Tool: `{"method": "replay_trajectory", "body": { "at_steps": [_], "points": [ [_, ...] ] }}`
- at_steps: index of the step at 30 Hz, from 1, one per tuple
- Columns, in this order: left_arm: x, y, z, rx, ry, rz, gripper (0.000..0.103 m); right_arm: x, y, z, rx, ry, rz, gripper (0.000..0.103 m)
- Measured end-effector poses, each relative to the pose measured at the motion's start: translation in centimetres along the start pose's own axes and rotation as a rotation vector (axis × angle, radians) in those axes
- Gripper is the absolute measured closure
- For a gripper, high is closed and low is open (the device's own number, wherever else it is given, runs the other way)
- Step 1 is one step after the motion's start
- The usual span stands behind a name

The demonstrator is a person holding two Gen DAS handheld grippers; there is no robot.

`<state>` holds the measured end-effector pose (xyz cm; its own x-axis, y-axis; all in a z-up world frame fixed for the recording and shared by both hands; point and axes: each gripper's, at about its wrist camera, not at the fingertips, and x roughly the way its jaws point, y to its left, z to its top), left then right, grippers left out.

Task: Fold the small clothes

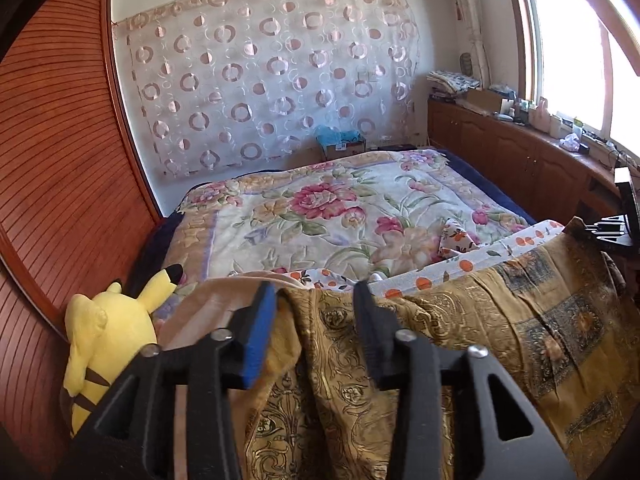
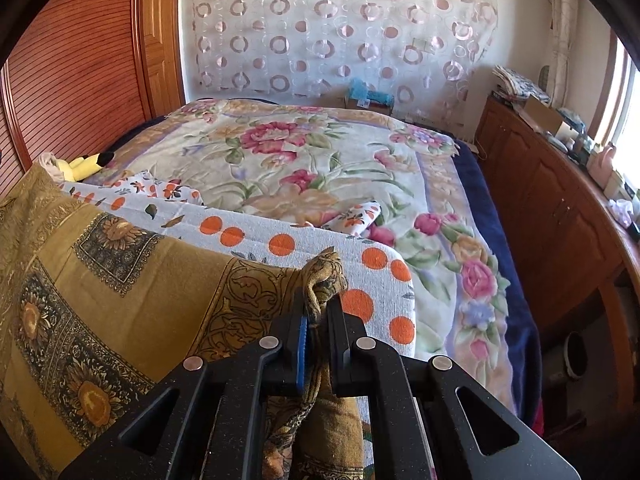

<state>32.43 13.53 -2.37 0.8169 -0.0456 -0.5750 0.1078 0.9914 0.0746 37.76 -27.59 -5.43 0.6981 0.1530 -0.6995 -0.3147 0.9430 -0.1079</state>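
While the right gripper (image 2: 318,316) pinches the mustard cloth (image 2: 160,264), the left gripper (image 1: 316,300) gapes.

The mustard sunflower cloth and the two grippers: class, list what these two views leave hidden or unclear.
- Mustard cloth: lower part cut off by the bottom edge in both views.
- Right gripper: pinched corner hidden between its fingers.
- Left gripper: fingers apart; contact with the cloth unclear.
- Orange-dotted cloth: mostly covered by the mustard cloth.

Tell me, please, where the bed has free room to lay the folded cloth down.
The floral quilt is bare across its middle, between the Pikachu plush and the navy blanket edge. The near end is crowded: mustard sunflower cloth, orange-dotted garment.
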Motion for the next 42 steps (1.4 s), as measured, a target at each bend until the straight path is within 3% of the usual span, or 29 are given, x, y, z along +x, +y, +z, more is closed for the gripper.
{"method": "replay_trajectory", "body": {
  "at_steps": [1, 4, 7, 9, 10, 19, 26, 30, 35, 37, 42],
  "points": [
    [-0.1, 0.0, -0.1, -0.005, 0.006, -0.019, 0.056, -0.3, 0.0, 0.1, 0.006, -0.007, 0.001, 0.097],
    [-0.8, -0.5, -1.0, -0.025, 0.042, -0.080, 0.030, -1.4, 0.3, 0.3, 0.013, -0.042, -0.019, 0.085],
    [-1.9, -2.3, -2.8, -0.004, 0.065, -0.122, 0.026, -3.8, 0.6, 0.1, 0.013, -0.077, -0.015, 0.071],
    [-2.8, -3.5, -3.8, 0.008, 0.071, -0.136, 0.026, -5.4, 1.0, -0.6, 0.016, -0.091, -0.011, 0.051],
    [-3.5, -4.2, -4.6, 0.016, 0.073, -0.147, 0.026, -6.3, 1.1, -1.1, 0.019, -0.098, -0.008, 0.049],
    [-6.2, -6.2, -9.2, 0.029, 0.130, -0.140, 0.026, -13.2, 4.0, -9.6, 0.041, -0.037, 0.074, 0.048],
    [-5.7, -5.4, -11.0, -0.025, 0.165, -0.150, 0.026, -14.3, 5.3, -14.9, 0.038, 0.052, 0.065, 0.048],
    [-5.0, -5.3, -11.9, -0.047, 0.202, -0.134, 0.026, -14.0, 4.6, -16.3, 0.039, 0.054, 0.007, 0.048],
    [-4.9, -4.8, -13.1, -0.082, 0.228, -0.123, 0.029, -14.0, 3.2, -17.1, 0.078, 0.041, 0.043, 0.048],
    [-4.6, -4.5, -13.5, -0.103, 0.250, -0.135, 0.038, -13.7, 3.6, -16.9, 0.061, 0.034, 0.039, 0.048],
    [-3.8, -4.3, -14.0, -0.136, 0.287, -0.148, 0.048, -13.6, 3.5, -17.4, 0.079, 0.021, 0.053, 0.047]
  ]
}}
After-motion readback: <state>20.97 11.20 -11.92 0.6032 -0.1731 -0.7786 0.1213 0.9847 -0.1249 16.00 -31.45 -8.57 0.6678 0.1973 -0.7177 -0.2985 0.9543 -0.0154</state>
